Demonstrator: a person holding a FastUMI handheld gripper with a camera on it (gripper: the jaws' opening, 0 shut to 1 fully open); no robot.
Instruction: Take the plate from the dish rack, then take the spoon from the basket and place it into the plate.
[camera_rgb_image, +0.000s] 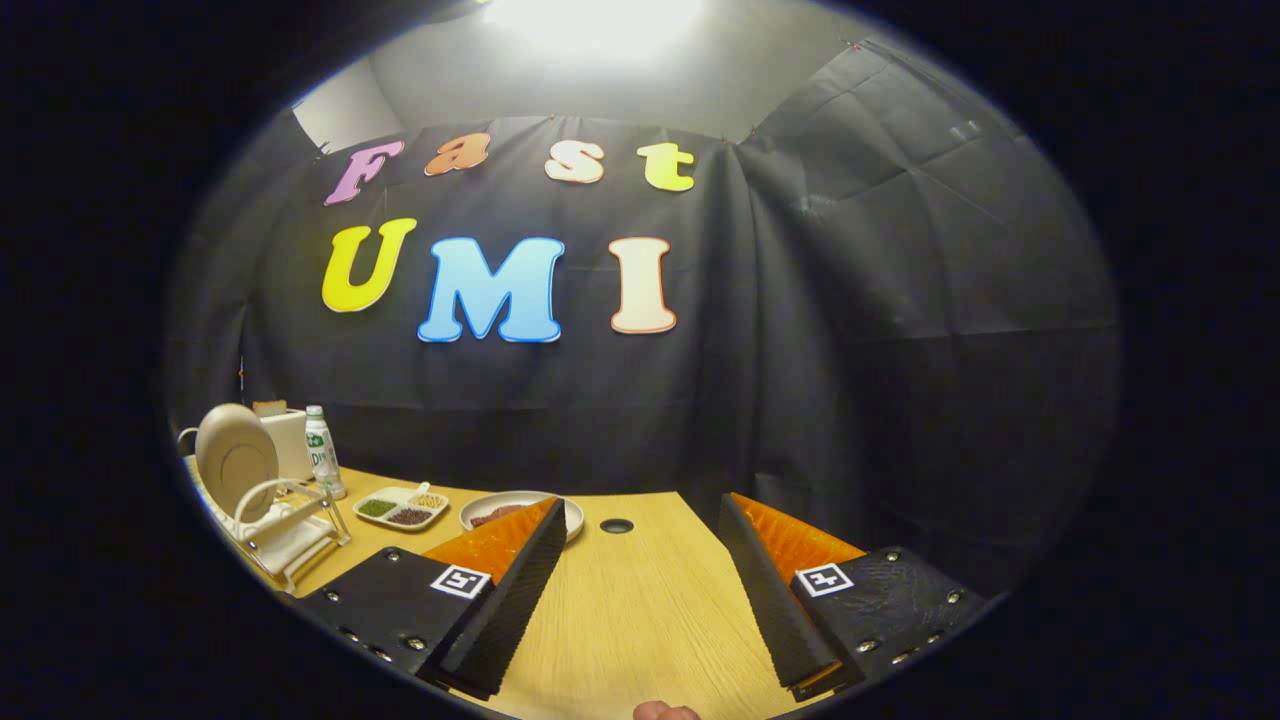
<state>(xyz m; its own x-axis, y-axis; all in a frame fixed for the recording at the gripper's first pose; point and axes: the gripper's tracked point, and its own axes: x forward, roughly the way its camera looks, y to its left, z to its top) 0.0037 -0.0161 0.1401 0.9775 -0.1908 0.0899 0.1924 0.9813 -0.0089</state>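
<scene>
While my gripper (640, 545) hangs spread wide over bare bench (640, 610), gripping nothing, the plate (236, 458) stands upright in the dish rack (285, 530), far off to its left. Beyond my left finger, a dish (515, 510) sits half hidden; its dark contents are hard to make out.

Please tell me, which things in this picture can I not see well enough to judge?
- Gripper view: the spoon's basket cannot be made out on the table.
- Dish rack: its near side is cut off by the view's edge, behind the plate.
- Shallow bowl: partly hidden by one finger of the open claw.
- Divided tray: contents too small to identify.
- Bottle: label too small.
</scene>
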